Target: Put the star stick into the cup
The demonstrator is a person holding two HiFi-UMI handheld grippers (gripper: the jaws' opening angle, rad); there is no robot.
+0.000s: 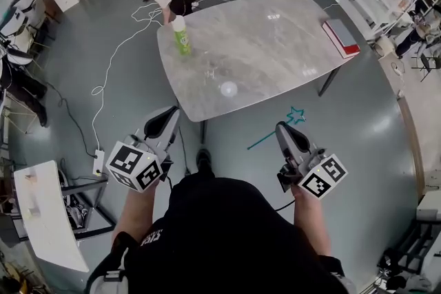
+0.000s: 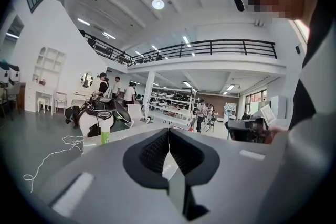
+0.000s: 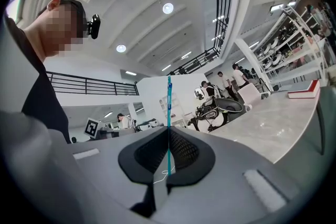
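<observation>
Head view looks steeply down on the person's two hand-held grippers, held out over open grey floor point(image 1: 358, 148) just short of the near edge of a marble-topped table point(image 1: 275, 45). The left gripper point(image 1: 167, 115) has its jaws closed together with nothing between them. The right gripper point(image 1: 282, 126) is clamped on the teal star stick point(image 1: 267, 136). The right gripper view shows the thin shaft pinched upright between the pads. In the head view the stick lies across the jaw tips, its star end toward the table's near right edge and its plain end back over the floor. Both ends are over bare floor, apart from the table top and near its leg. To the left a white cable point(image 1: 103, 79) trails across the floor, and a white desk point(image 1: 41, 224) stands at the lower left, well apart from the grippers. On the table, the small clear cup point(image 1: 228, 89) stands just inside the near edge. It is ahead of the gap between the two grippers, and up and to the left of the stick's star. What the cup holds cannot be made out. Farther back, a green bottle point(image 1: 180, 36) with a white cap stands upright near the table's far left edge. A red and white book point(image 1: 341, 38) lies at the far right edge.
</observation>
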